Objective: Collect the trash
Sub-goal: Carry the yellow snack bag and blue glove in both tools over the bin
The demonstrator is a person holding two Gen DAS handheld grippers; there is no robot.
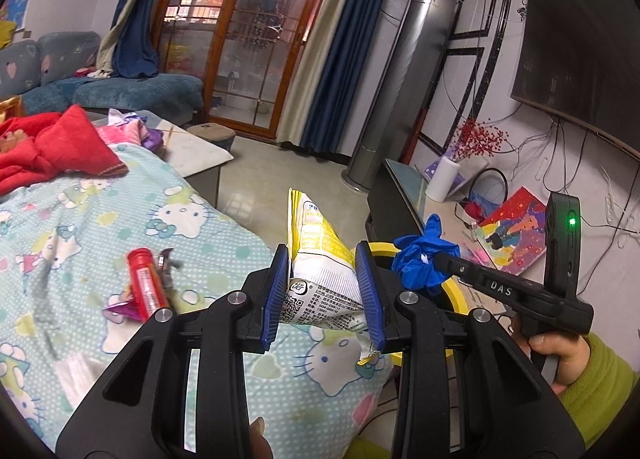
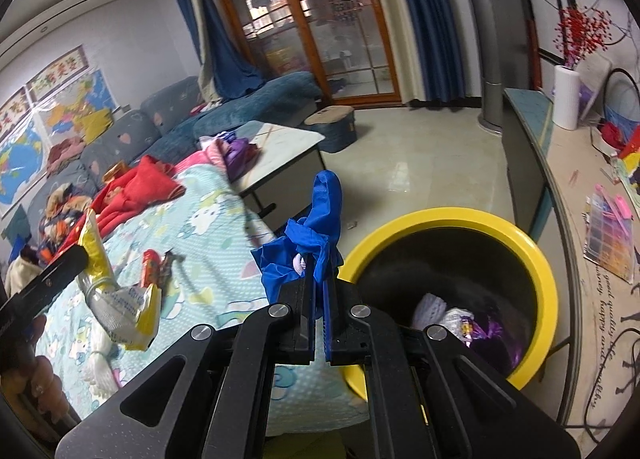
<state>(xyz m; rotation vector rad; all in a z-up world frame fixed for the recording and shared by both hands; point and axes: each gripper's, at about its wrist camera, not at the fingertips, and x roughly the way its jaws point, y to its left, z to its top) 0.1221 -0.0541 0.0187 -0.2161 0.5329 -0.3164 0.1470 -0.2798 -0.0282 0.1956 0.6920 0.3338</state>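
My left gripper (image 1: 322, 291) is shut on a yellow and white snack bag (image 1: 320, 259), which sticks up between the blue pads. That bag (image 2: 120, 299) also shows at the left of the right wrist view. My right gripper (image 2: 318, 299) is shut on a crumpled blue glove (image 2: 316, 235); in the left wrist view it (image 1: 440, 259) holds the glove (image 1: 420, 255) over the bin. The yellow-rimmed black bin (image 2: 532, 255) stands just right of the right gripper, with white and purple trash inside. A red tube wrapper (image 1: 146, 283) and small purple scraps lie on the cartoon-print blanket (image 1: 80, 219).
A red garment (image 1: 52, 147) lies on the blanket's far side. A low white table (image 2: 280, 147) stands beyond it, a blue sofa (image 1: 140, 91) behind. To the right runs a TV cabinet (image 2: 560, 187) with a white roll, a bead box and papers. A silver tower unit (image 1: 404, 79) stands by the curtains.
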